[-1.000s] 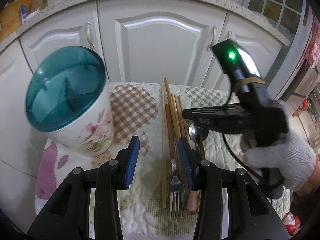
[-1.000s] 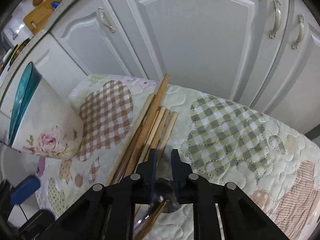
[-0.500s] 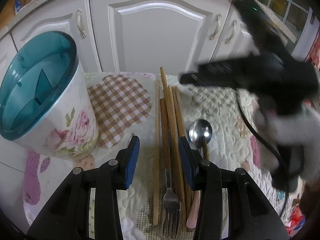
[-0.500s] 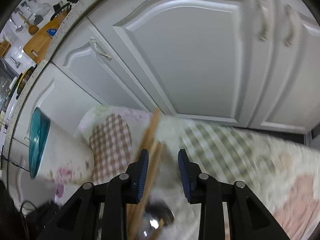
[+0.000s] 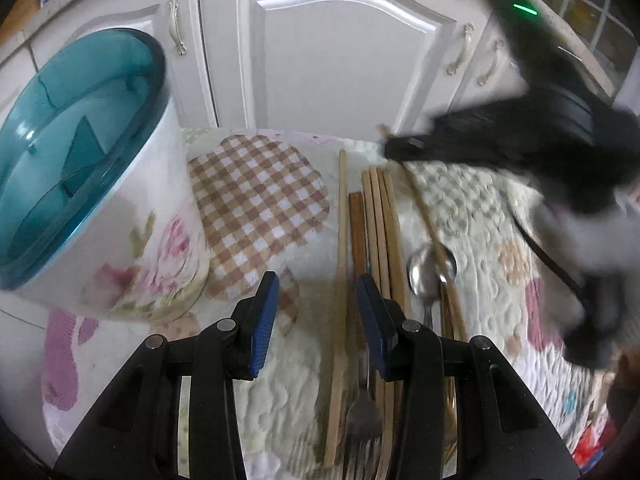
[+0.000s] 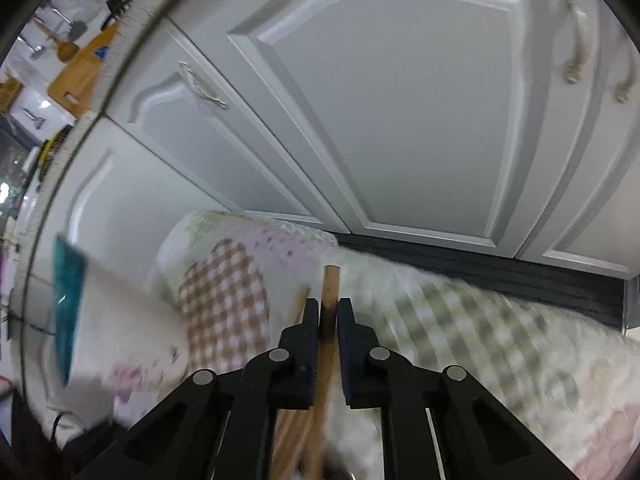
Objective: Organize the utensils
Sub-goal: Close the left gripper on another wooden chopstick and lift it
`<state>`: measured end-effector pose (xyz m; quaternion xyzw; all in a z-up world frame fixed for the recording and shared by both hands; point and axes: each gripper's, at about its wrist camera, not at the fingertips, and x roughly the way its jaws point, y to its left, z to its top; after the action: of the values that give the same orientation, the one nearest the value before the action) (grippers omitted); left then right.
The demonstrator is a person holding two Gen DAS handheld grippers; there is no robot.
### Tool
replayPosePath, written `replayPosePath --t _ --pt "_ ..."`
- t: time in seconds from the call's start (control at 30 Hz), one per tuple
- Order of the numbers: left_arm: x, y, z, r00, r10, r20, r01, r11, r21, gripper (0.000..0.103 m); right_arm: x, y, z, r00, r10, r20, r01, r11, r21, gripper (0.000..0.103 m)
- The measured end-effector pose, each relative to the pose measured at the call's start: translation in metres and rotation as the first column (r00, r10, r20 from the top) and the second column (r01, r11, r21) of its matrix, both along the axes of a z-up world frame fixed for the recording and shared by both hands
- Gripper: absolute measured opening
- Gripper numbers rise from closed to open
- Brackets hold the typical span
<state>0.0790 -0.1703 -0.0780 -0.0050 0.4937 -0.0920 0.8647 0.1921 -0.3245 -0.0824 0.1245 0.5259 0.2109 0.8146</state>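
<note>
Several wooden chopsticks (image 5: 380,220), a fork (image 5: 362,416) and a metal spoon (image 5: 420,272) lie side by side on a quilted mat (image 5: 480,208). My left gripper (image 5: 316,316) hovers open just above them, with one chopstick (image 5: 342,240) below the gap. A floral white utensil holder (image 5: 120,240) with a teal divided insert (image 5: 72,140) stands at the left. My right gripper (image 6: 329,312) has its jaws closing onto the far end of a single chopstick (image 6: 331,284). That chopstick (image 5: 424,216) slants up off the pile. The right gripper (image 5: 390,148) is blurred in the left wrist view.
White cabinet doors (image 5: 340,64) with metal handles rise right behind the mat. A gloved hand (image 5: 592,240) carries the right gripper at the right. The holder (image 6: 120,328) sits left of the pile, with a checked patch (image 5: 256,208) of mat between them.
The right gripper let go near the spoon, opened, moved to the pile's far end and shut on one chopstick, tilting it up. The left gripper drifted down over the pile, still open.
</note>
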Motion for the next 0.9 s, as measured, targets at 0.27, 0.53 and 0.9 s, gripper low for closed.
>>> replayPosePath --t 0.27,0.53,0.9 --pt "0.036 -0.022 0.0 1.0 0.026 0.015 -0.027 0.999 0.021 0.039 -0.037 -0.047 0.002 0.999 -0.046 0.003 0.046 0.998 0.035 0.008" --pt "0.085 -0.042 -0.006 0.997 0.067 0.03 -0.07 0.993 0.094 0.038 -0.043 -0.06 0.002 0.998 -0.066 0.01 0.064 0.994 0.091 0.008" --pt "0.122 -0.057 -0.025 0.999 0.016 -0.041 -0.011 0.993 0.117 0.021 -0.048 -0.067 0.001 0.997 -0.073 0.009 0.072 0.99 0.125 0.008"
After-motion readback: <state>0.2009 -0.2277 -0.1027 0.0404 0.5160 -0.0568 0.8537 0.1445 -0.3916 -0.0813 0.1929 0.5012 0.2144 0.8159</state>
